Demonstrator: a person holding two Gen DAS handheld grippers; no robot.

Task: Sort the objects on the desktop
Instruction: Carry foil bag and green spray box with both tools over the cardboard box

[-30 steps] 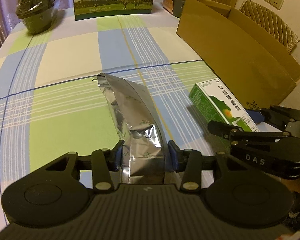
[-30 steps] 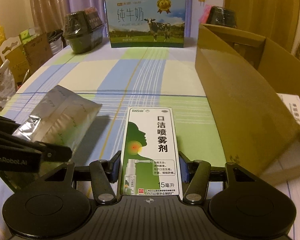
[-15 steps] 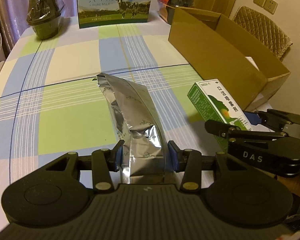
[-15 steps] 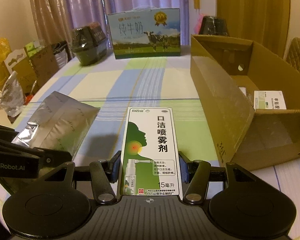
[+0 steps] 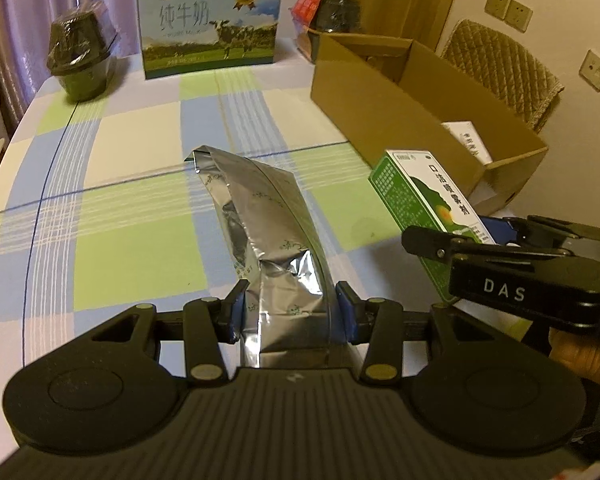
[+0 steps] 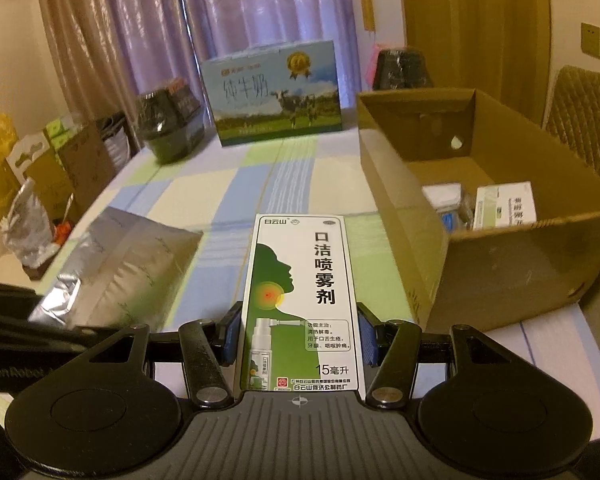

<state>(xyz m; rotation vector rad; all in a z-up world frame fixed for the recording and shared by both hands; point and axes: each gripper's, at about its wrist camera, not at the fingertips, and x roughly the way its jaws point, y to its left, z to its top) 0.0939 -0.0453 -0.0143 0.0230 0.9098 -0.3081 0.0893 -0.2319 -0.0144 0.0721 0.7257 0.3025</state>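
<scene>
My left gripper (image 5: 290, 308) has its jaws pressed on both sides of a crumpled silver foil pouch (image 5: 272, 240), and the pouch sticks forward above the checked tablecloth (image 5: 132, 216) without touching it, as far as I can see. My right gripper (image 6: 298, 340) clamps a green and white spray box (image 6: 302, 300) by its lower end, the printed face turned up toward the camera. In the left view the same box (image 5: 416, 196) is just to the right of the pouch, near the front corner of the open cardboard box (image 5: 384, 116). The cardboard box (image 6: 512, 256) stands on the right part of the table, and inside it I see a white packet (image 6: 504, 204) and some other small things that I cannot identify. At the far edge of the table stand a milk carton (image 6: 276, 92) and a dark wrapped bowl (image 6: 170, 124).
</scene>
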